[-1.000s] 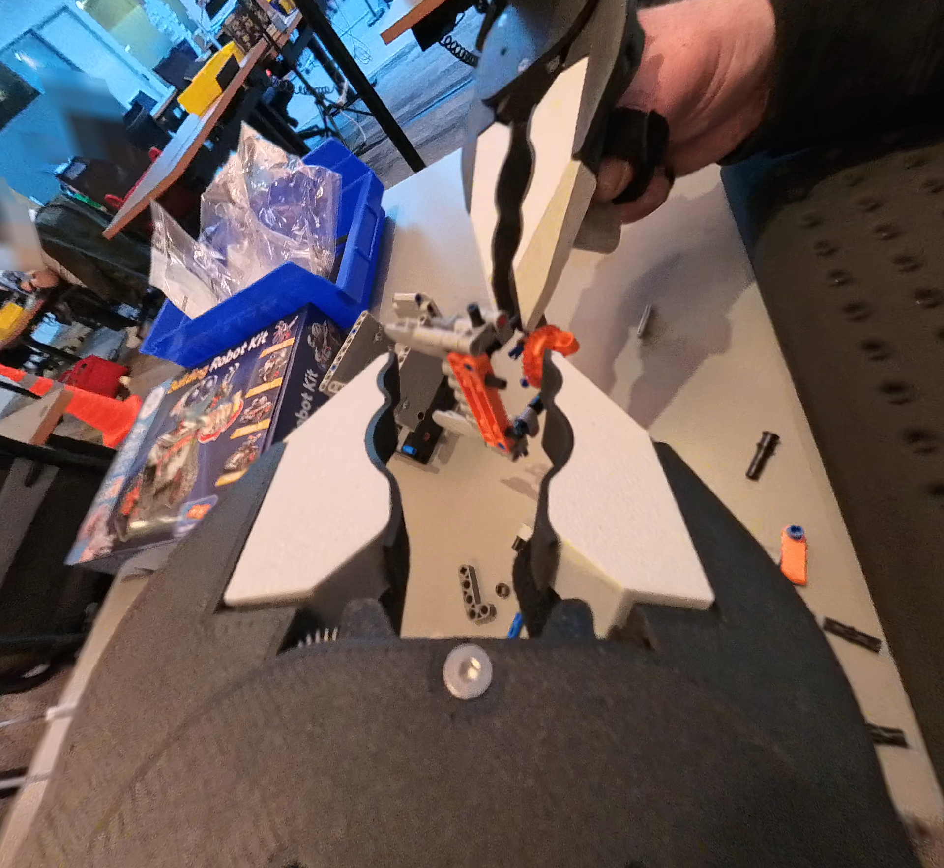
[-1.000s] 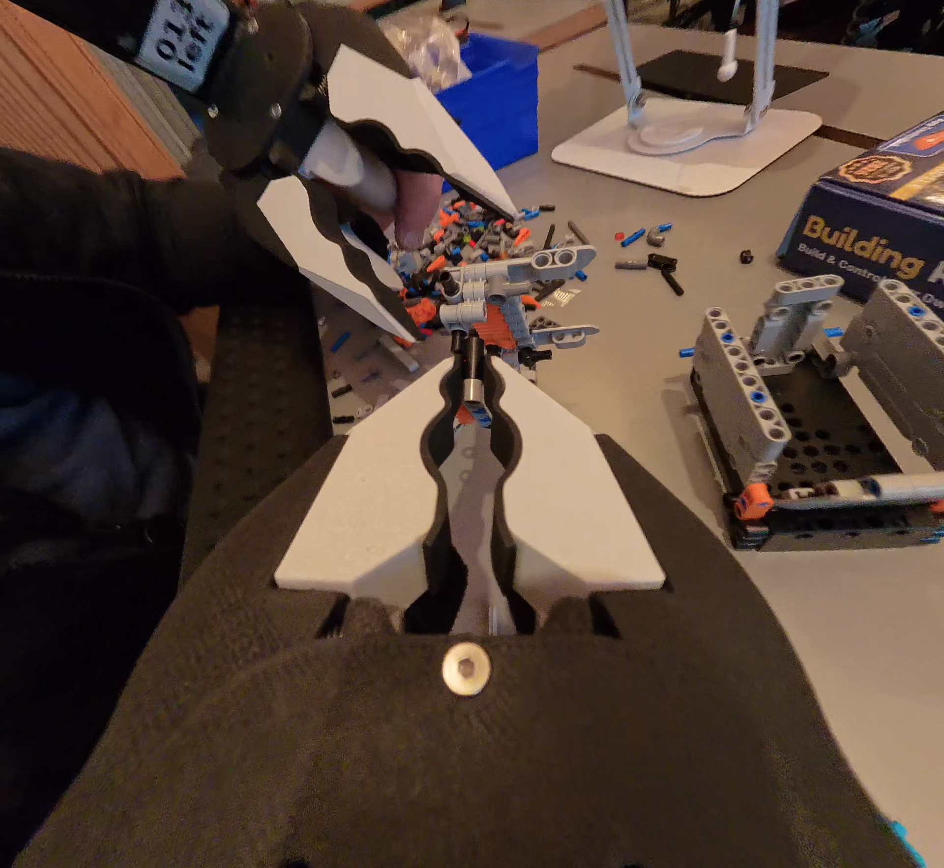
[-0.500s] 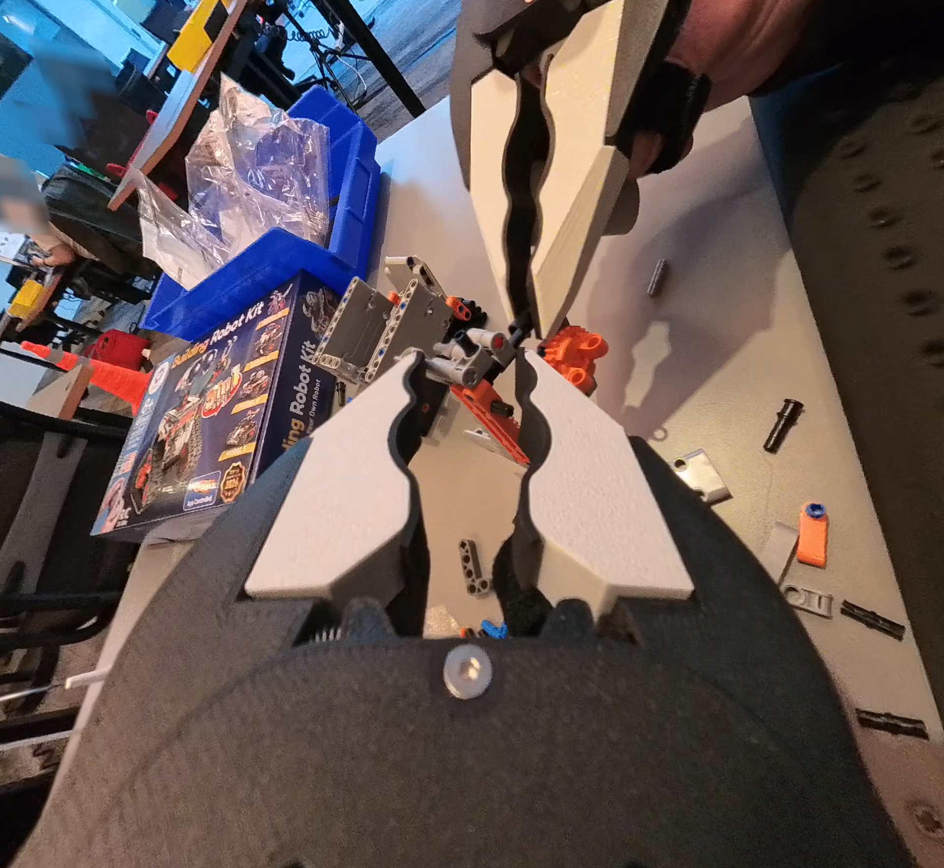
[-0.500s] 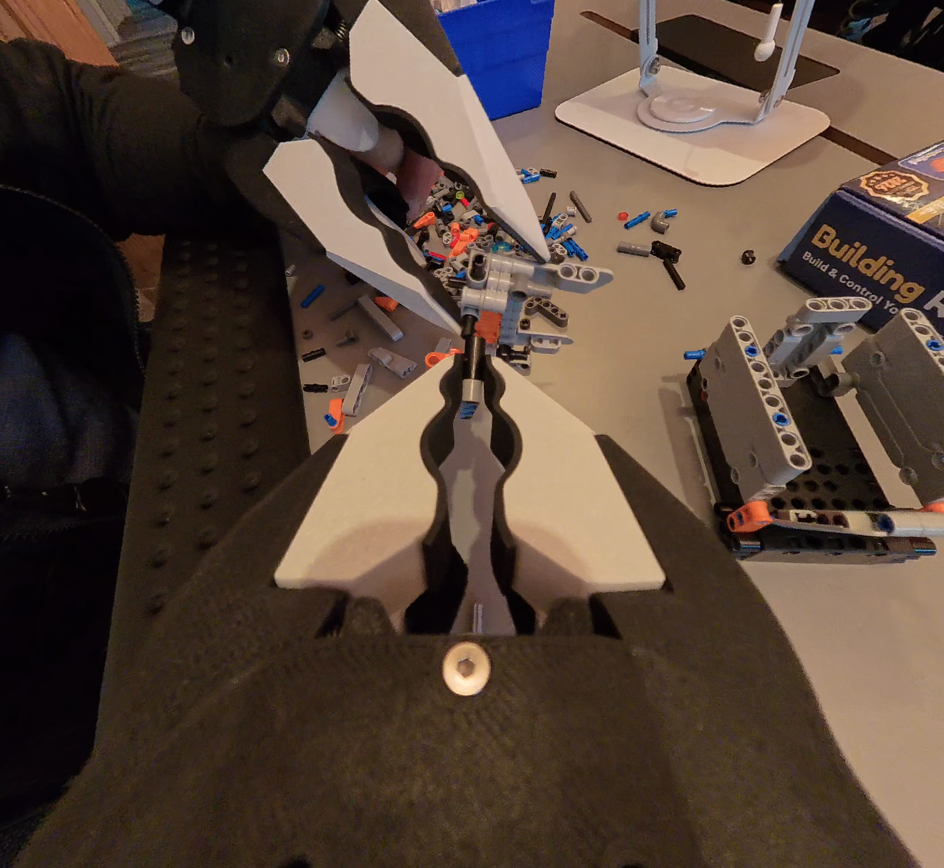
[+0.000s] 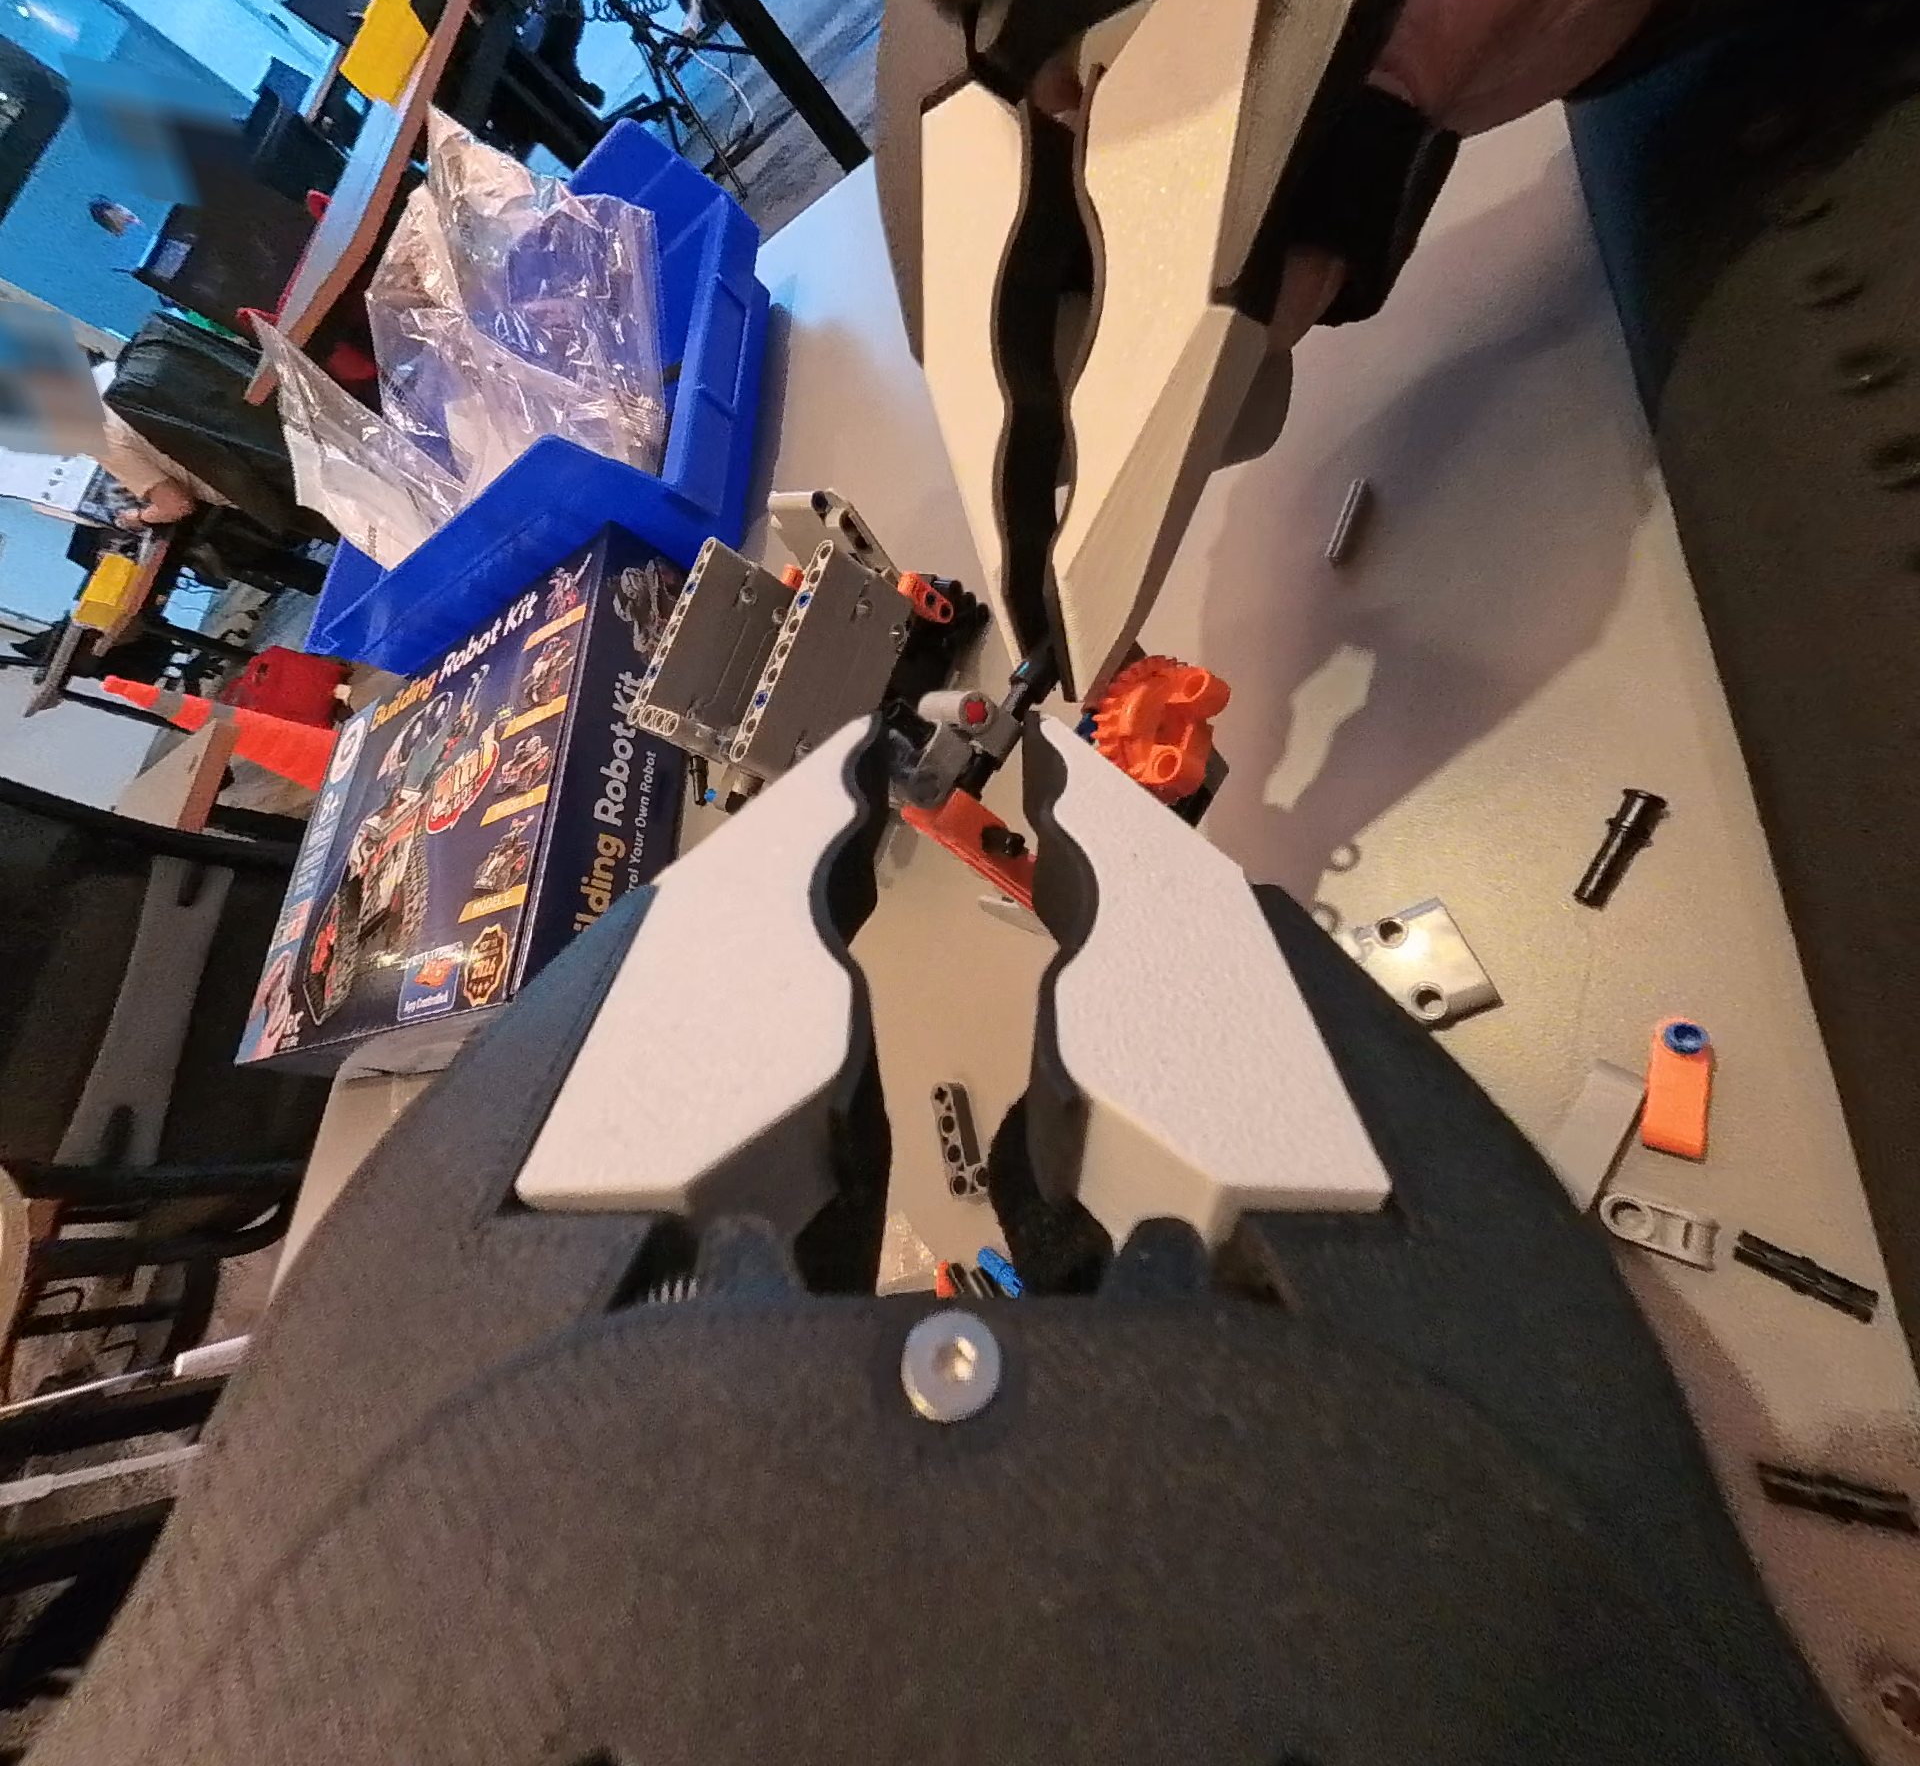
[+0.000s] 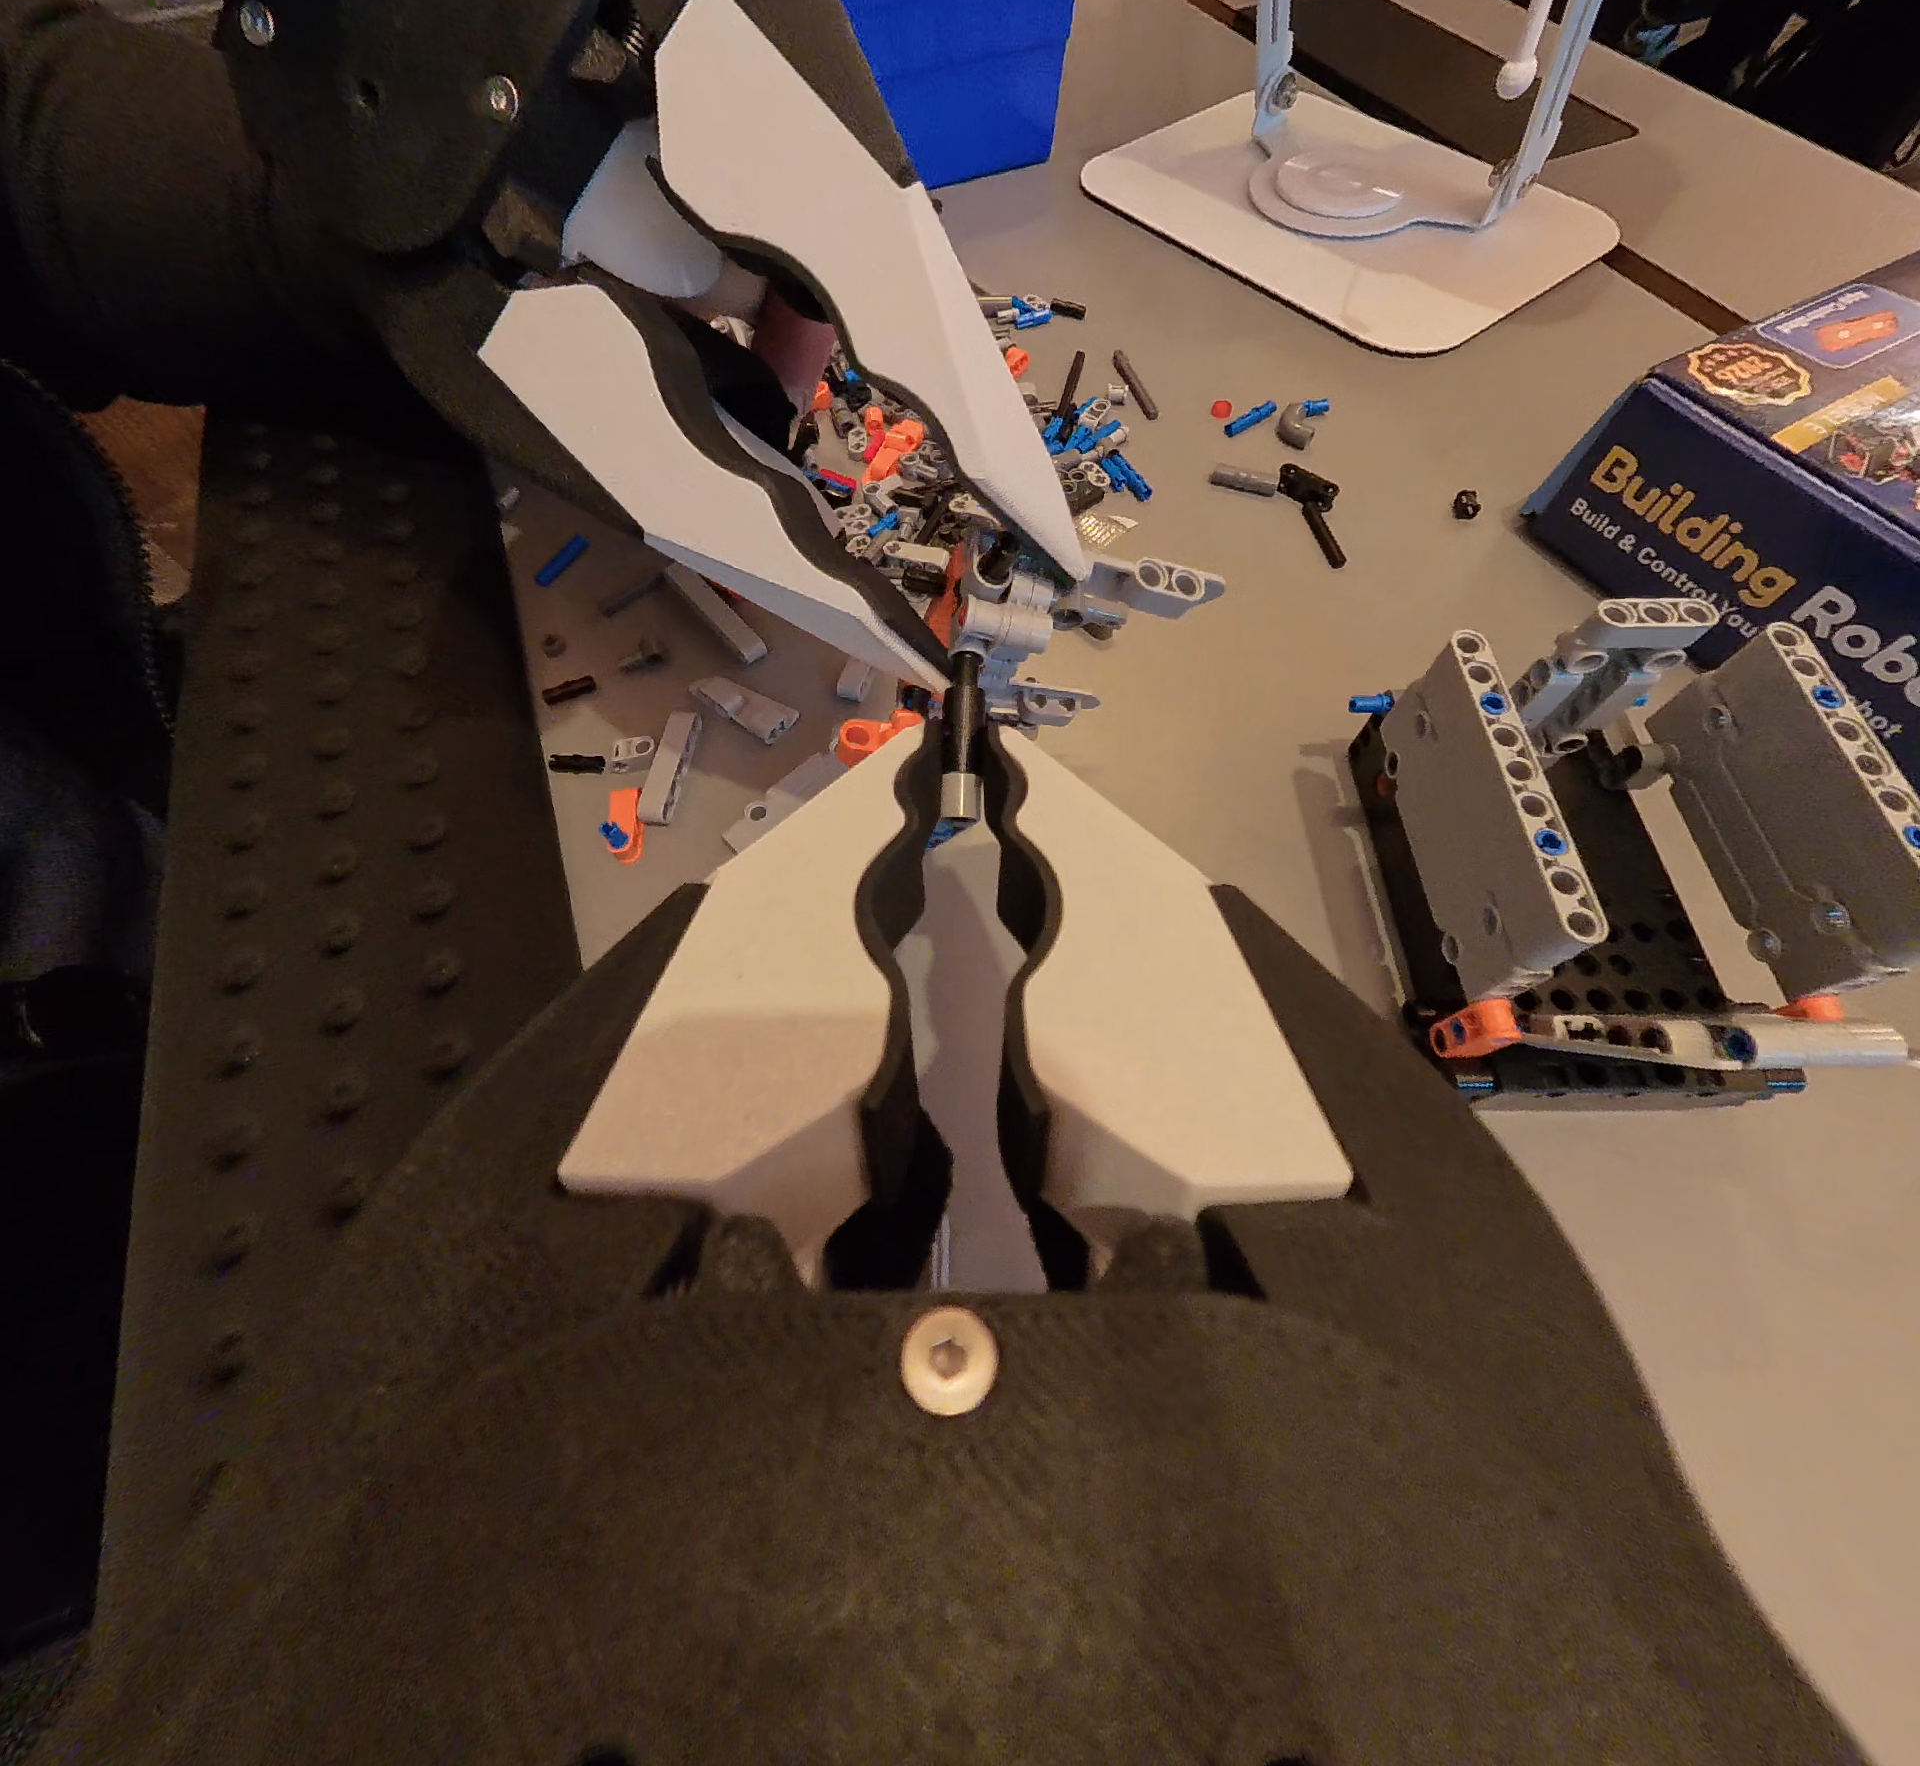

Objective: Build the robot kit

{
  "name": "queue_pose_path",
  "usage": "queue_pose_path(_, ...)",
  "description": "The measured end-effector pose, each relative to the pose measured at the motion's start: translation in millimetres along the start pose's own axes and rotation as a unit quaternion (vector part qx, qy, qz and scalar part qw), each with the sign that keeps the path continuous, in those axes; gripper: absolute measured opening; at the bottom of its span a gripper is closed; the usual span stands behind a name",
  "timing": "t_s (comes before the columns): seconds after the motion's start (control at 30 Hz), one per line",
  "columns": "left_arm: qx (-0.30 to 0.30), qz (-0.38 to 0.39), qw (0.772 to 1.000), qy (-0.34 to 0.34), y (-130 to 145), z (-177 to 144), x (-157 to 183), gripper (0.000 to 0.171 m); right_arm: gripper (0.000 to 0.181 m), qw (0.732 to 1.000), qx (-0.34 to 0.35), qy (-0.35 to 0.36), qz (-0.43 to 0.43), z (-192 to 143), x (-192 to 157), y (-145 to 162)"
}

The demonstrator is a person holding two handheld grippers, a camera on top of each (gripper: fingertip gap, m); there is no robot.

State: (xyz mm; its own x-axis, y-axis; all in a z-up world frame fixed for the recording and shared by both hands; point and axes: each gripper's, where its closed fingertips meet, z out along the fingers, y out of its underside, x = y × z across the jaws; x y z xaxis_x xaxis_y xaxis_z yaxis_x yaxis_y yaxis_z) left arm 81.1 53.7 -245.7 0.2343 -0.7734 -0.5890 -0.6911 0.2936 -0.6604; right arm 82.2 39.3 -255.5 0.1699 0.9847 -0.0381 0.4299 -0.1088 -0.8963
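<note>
Grey-and-orange brick assembly [image 5: 961,750] sits right at the tips of my left gripper [image 5: 951,750] in the left wrist view, caught between the two fingertips, which are set partly apart and clamped on its sides as far as I can tell; the contact itself is hidden behind the finger [image 5: 748,968] edges. My right gripper [image 5: 1044,667] comes down from above and ahead, its tips meeting the assembly from the far side, with a thin black axle [image 5: 1023,677] running out of its jaws toward the grey hub. An orange gear [image 5: 1158,714] lies just beside it on the grey table [image 5: 1455,677]; a larger grey beam build [image 5: 779,656], a dark blue kit box [image 5: 468,833] and a blue bin [image 5: 582,511] holding a clear bag lie to the left. In the right wrist view, my right gripper [image 6: 956,760] is closed down on the black axle [image 6: 961,729], whose long axis runs straight ahead along my fingers into the assembly [image 6: 1023,620]. My left gripper [image 6: 1013,620] reaches in from upper left, tips pinching that assembly, so both hands are on it at once. Loose pieces [image 6: 987,459] are heaped behind; where the axle enters is too small to make out. The beam build [image 6: 1621,864] stands well apart to the right.
</note>
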Motion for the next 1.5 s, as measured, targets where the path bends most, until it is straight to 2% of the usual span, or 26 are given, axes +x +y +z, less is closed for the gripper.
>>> queue_pose_path(0.3,-0.008,-0.04,0.999,0.008,5.7,-1.3,-0.8,0.027,0.005,1.0,0.008,0.006,0.009,-1.5,4.2,0.3)
queue_pose_path(0.63,-0.014,-0.025,0.999,-0.015,6.1,-2.5,-5.4,0.026,0.005,0.999,0.019,0.015,0.026,-5.2,11.7,0.8)
queue_pose_path(0.8,-0.028,-0.047,0.998,-0.003,14.2,1.5,-4.0,0.029,0.005,0.999,0.021,0.015,0.019,-5.1,9.1,0.2)
queue_pose_path(0.97,-0.021,-0.08,0.996,0.014,15.9,4.4,-1.1,0.022,0.005,1.0,0.017,0.02,0.007,-3.6,7.3,0.1)
queue_pose_path(1.5,-0.025,-0.061,0.998,-0.015,12.4,3.5,-3.7,0.018,0.004,0.999,-0.017,0.044,-0.022,3.0,6.2,7.3)
